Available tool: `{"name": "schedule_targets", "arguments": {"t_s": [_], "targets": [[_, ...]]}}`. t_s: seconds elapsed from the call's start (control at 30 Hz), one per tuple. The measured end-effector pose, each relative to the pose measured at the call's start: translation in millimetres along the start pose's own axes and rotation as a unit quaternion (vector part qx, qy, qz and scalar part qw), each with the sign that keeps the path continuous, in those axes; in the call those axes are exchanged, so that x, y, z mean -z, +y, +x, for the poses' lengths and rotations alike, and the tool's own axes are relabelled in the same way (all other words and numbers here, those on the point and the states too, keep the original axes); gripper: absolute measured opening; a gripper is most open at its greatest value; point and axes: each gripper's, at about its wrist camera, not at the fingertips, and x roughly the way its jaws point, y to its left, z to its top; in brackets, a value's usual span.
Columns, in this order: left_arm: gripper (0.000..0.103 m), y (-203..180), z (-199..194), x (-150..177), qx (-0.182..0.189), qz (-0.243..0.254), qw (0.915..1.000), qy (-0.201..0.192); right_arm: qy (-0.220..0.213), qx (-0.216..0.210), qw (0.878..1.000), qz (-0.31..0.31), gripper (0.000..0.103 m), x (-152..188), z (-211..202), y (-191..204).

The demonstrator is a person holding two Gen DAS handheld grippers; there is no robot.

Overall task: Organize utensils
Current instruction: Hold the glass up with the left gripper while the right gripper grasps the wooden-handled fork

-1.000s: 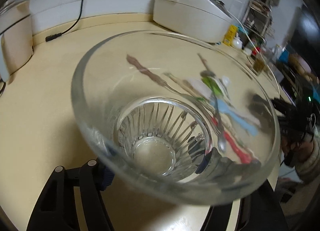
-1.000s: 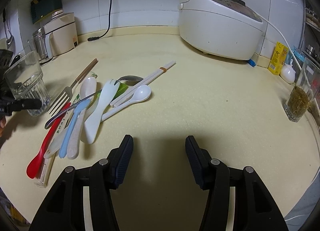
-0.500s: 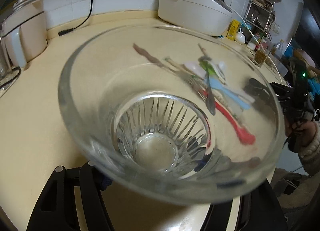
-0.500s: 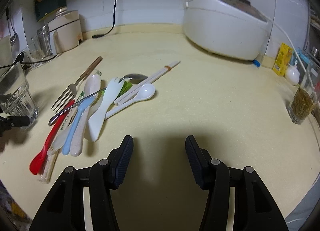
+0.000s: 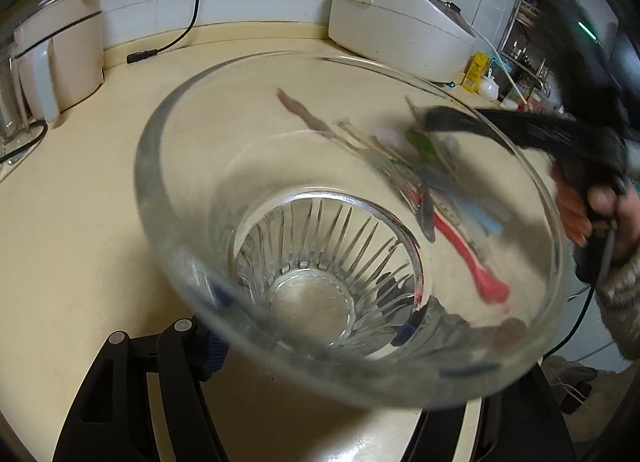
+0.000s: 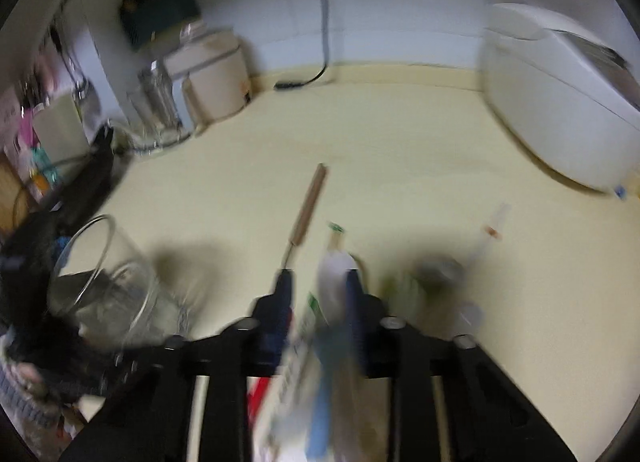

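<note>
My left gripper (image 5: 310,338) is shut on a clear ribbed glass tumbler (image 5: 160,166), and its camera looks down into the glass. Through the glass I see the utensil pile: a red spoon (image 5: 476,262) and a wooden-handled fork (image 5: 300,110). My right gripper (image 6: 318,282) hangs over that pile with its jaws closing. A white spoon (image 6: 334,266) and a blue spoon (image 6: 318,422) lie between its fingers, and a gap shows on the left side. The picture is blurred. The fork (image 6: 310,202) points away from the left fingertip. The tumbler (image 6: 104,282) stands tilted at the left.
A white rice cooker (image 5: 400,22) sits at the back right of the cream counter (image 5: 80,222). A cream appliance (image 5: 60,50) and a loose cable plug (image 5: 140,58) are at the back left. White chopsticks (image 6: 494,230) lie right of the pile. A hand (image 5: 612,214) grips the right tool.
My right gripper has swung left and forward over the utensil pile, and its jaws have narrowed from wide open. The left gripper keeps hold of the glass, with the view shifted slightly.
</note>
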Motion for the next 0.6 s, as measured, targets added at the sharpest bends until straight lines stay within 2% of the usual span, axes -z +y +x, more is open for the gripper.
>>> {"name": "schedule_targets", "arguments": {"t_s": [0.07, 0.3, 0.47, 0.6], "targets": [[0.074, -2, 0, -1, -0.008, 0.004, 1.0, 0.002, 0.022, -0.007, 1.0, -0.005, 0.017, -17, 27, 7], [0.076, -6, 1, 0, -0.013, 0.01, 0.9999, 0.004, 0.067, 0.034, 0.997, -0.008, 0.017, -63, 96, 20], [0.076, -4, 0, 0, -0.017, 0.006, 0.9998, 0.004, 0.096, 0.061, 0.993, -0.015, 0.017, -65, 121, 24], [0.076, -2, 0, 0, -0.015, 0.004, 0.9999, 0.003, 0.079, 0.063, 0.993, -0.053, 0.012, -56, 120, 35]]}}
